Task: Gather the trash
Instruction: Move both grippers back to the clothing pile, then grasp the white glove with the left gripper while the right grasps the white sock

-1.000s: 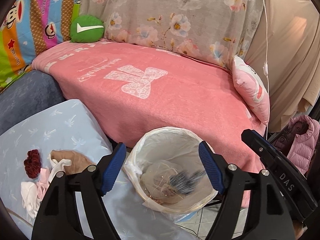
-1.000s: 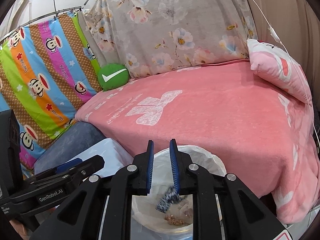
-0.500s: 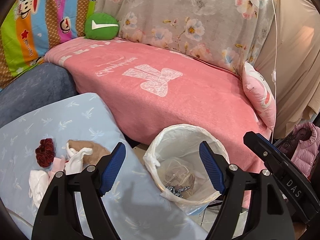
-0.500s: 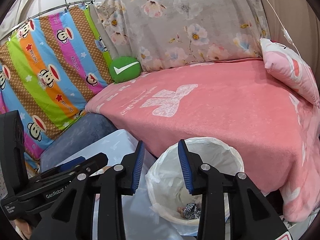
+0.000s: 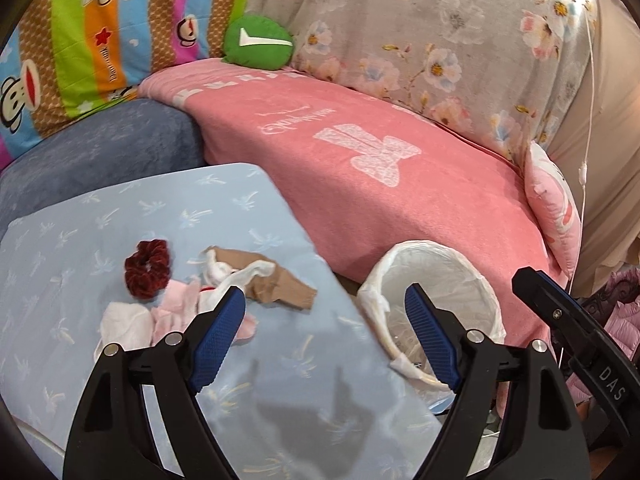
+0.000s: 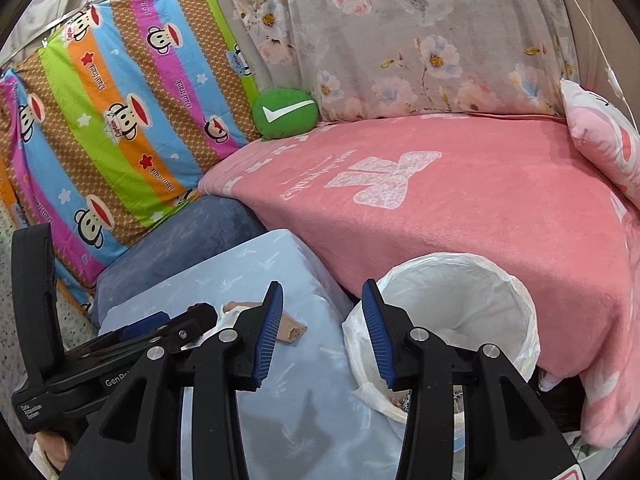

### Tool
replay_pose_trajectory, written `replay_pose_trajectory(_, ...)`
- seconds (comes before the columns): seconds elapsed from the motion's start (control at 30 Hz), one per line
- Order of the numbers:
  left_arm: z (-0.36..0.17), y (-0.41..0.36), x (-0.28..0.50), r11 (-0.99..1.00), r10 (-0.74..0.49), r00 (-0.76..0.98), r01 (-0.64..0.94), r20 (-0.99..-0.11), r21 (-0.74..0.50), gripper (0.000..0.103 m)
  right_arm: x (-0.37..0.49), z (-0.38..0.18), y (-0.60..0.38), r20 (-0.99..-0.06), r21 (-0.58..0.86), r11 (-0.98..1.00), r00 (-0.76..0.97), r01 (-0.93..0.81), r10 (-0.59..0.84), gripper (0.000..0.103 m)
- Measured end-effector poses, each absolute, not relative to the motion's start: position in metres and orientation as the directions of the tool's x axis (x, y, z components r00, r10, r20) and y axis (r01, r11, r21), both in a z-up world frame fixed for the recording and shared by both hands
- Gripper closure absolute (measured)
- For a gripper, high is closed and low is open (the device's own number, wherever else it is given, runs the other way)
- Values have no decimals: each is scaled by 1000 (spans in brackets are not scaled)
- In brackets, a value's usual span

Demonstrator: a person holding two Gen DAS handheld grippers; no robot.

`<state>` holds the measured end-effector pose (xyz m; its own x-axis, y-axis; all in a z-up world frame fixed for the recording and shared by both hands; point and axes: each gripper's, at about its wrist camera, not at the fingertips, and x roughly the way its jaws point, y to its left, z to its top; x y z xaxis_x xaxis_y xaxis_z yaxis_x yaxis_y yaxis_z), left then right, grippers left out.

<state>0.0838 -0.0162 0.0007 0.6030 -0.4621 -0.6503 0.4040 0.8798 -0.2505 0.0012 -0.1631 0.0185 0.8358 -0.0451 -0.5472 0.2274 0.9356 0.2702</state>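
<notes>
Tongs, left (image 5: 325, 322) and right (image 6: 322, 326), spread empty, just widening; bin (image 5: 452, 276) perhaps holds scraps.

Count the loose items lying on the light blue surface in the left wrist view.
About 5: a dark red scrunchie, a tan sock, a white cloth on the sock, a pink piece, a white piece nearest. The left gripper's finger may hide more.

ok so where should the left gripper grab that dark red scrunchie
Pinch the dark red scrunchie across one side of its ring, from above. It lies flat on the light blue cloth; its far-left rim is clear, while pink and white scraps crowd its near side.
</notes>
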Motion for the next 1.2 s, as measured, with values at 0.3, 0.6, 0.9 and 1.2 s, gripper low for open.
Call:
replay_pose_trajectory(0.3,-24,36,94,920,-391,611,282,-688,-273,24,15,9,-129,-579,246,953,815,175,0,57)
replay_pose_trajectory(0.6,-57,93,110,951,-301,585,127,-753,-282,24,39,-11,-88,-624,231,966,779,114,57,57)
replay_pose_trajectory(0.9,-84,132,127,954,-263,551,30,-792,-297,24,78,-45,-49,-686,216,974,720,61,107,57)
replay_pose_trajectory(1.2,-103,139,148,944,-283,507,-2,-814,-330,24,122,-72,-30,-724,209,977,680,49,121,52)
